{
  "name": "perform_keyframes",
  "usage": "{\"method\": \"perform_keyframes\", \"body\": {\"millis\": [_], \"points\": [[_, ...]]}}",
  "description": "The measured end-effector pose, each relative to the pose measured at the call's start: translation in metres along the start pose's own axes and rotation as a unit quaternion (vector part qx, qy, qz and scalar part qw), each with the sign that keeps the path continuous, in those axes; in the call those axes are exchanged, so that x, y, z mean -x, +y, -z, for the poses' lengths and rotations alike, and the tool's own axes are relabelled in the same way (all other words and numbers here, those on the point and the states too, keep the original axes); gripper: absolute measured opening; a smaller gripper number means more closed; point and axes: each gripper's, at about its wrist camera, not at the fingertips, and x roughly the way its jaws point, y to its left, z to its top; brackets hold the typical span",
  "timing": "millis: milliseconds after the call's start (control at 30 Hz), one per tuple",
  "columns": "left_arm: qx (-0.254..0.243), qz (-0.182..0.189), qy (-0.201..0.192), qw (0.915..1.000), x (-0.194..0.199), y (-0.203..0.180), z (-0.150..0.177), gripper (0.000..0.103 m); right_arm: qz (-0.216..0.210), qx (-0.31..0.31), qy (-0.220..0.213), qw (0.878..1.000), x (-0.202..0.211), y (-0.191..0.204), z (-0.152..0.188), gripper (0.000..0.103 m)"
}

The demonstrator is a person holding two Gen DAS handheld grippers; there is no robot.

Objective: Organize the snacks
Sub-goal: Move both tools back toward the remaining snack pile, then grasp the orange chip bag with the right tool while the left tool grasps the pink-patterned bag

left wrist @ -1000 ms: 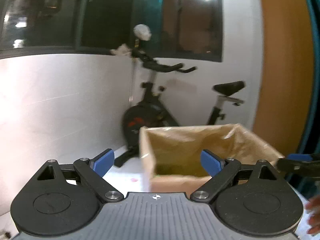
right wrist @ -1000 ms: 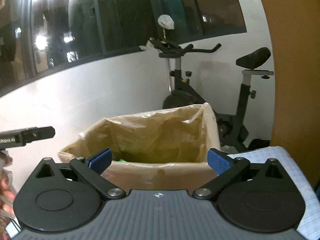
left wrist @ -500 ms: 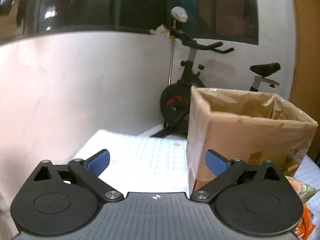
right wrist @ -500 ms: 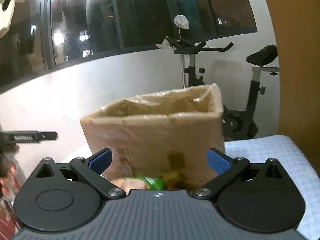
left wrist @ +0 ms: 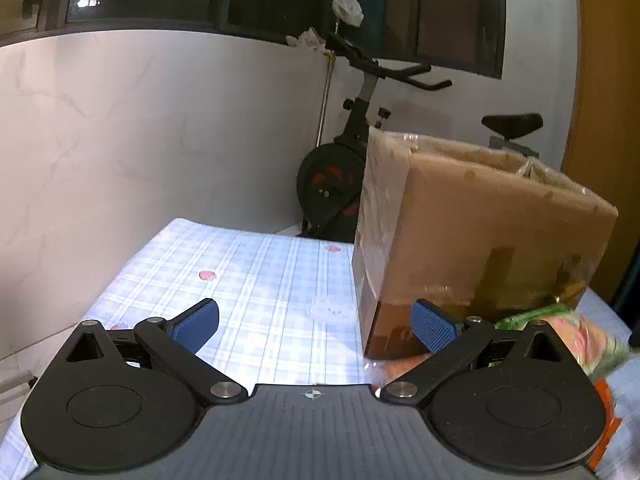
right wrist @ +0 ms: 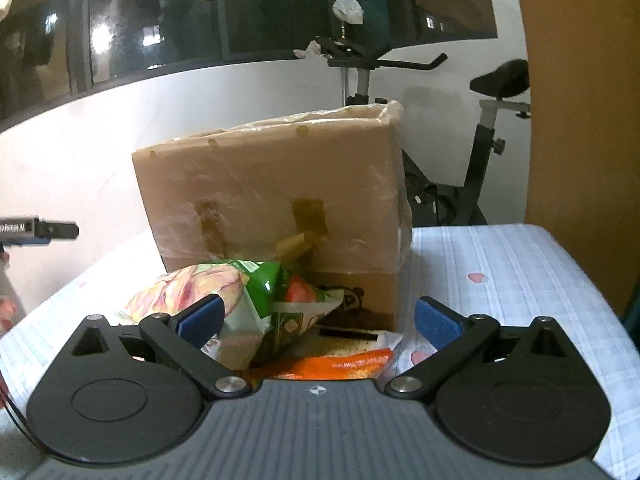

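Both claws have dropped from above the tall brown cardboard box (left wrist: pixel 480 236) to the level of its side. From the left wrist, the left claw (left wrist: pixel 314 322) gapes wide and empty over the blue checked surface (left wrist: pixel 260 276), the box just right. From the right wrist, the right claw (right wrist: pixel 318 318) stands spread, gripping nothing, with a green-and-pink snack bag (right wrist: pixel 240 300) and an orange packet (right wrist: pixel 340 366) between its fingers, against the box.

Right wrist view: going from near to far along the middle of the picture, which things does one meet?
Flat orange snack packet → green and pink snack bag → brown cardboard box wrapped in clear film → black exercise bike → dark window.
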Motion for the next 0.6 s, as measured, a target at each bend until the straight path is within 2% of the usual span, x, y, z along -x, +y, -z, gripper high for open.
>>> {"method": "perform_keyframes", "body": {"millis": [167, 233, 400, 600], "points": [[0.009, 0.012, 0.014, 0.9998, 0.001, 0.0, 0.01, 0.103, 0.002, -0.017, -0.006, 1.0, 0.007, -0.006, 0.0, 0.103], [0.013, 0.022, 0.02, 0.9995, 0.003, -0.003, 0.014, 0.103, 0.002, -0.013, 0.0, 1.0, 0.006, -0.003, 0.001, 0.102], [-0.01, 0.018, 0.025, 0.9995, 0.007, -0.019, 0.019, 0.103, -0.004, 0.021, 0.021, 1.0, 0.0, 0.01, 0.007, 0.101], [-0.019, 0.042, 0.034, 0.9984, 0.004, -0.038, 0.025, 0.103, 0.0, 0.031, 0.054, 0.998, -0.01, 0.013, 0.022, 0.1]]}}
